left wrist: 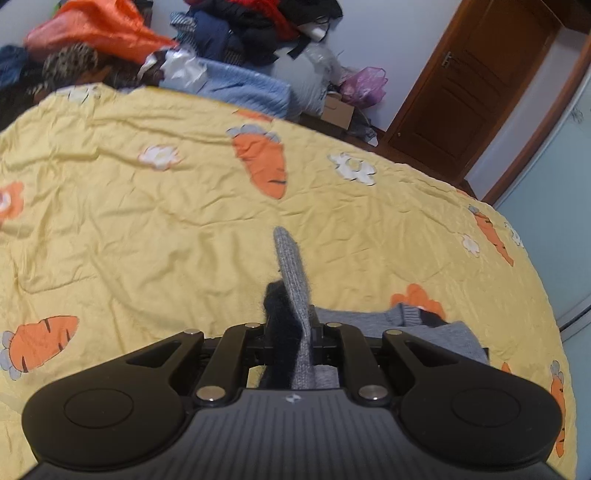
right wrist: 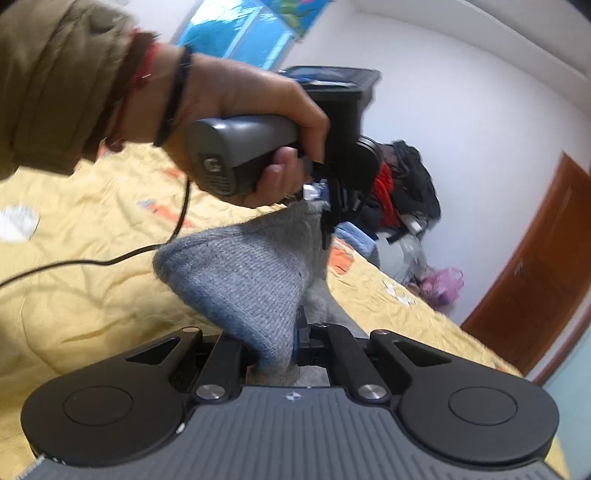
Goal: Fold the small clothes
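Left gripper pinches a fold of the grey ribbed-knit garment, fuzzy, with a dark navy part beside it, and right gripper pinches another edge of that knit, so it hangs stretched between both above the wrinkled yellow carrot-print bedsheet. Left hand wraps a grey handle marked "G", black cable trailing. Clothes pile, cardboard box, brown wooden door sit beyond the bed.

Bed with yellow carrot-print quilt. Grey knit garment lies near edge; clothes pile at far end.
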Demonstrator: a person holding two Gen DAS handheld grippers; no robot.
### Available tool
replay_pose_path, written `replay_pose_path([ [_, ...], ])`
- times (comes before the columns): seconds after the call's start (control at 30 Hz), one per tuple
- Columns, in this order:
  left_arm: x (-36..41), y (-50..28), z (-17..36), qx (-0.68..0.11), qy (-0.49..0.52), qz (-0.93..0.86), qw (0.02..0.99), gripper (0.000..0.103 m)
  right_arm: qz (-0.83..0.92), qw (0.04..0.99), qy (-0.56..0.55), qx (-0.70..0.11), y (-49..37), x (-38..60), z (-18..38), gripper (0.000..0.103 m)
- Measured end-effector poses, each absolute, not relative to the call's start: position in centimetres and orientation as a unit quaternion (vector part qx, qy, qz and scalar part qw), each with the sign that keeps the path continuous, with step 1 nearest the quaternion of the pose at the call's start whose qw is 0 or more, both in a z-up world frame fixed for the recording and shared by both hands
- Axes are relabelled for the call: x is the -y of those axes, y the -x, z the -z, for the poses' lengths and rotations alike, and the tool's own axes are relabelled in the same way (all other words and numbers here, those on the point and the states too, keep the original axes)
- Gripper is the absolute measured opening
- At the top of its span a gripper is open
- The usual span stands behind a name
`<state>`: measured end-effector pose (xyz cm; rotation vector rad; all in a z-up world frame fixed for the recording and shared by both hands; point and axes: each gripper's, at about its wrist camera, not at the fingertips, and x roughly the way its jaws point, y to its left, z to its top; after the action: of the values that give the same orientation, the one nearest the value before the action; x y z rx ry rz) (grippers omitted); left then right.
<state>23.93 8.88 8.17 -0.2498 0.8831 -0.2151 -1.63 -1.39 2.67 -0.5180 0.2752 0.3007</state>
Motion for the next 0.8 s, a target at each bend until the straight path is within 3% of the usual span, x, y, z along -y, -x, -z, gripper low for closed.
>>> replay_pose_path([
  [0.37, -0.4, -22.3, -11.1, -0.399, 0.076, 0.116, 0.906, 0.011, -0.103, 0.971, 0.161, -0.141, 2.0, 9.6, -3.6, 0.01],
  [0.8, 10.0, -22.9, -9.2, -0.408, 0.029, 0.143, 0.901, 0.011, -0.09, 0.975, -0.01, -0.203, 1.5, 18.2, -2.4, 0.01],
])
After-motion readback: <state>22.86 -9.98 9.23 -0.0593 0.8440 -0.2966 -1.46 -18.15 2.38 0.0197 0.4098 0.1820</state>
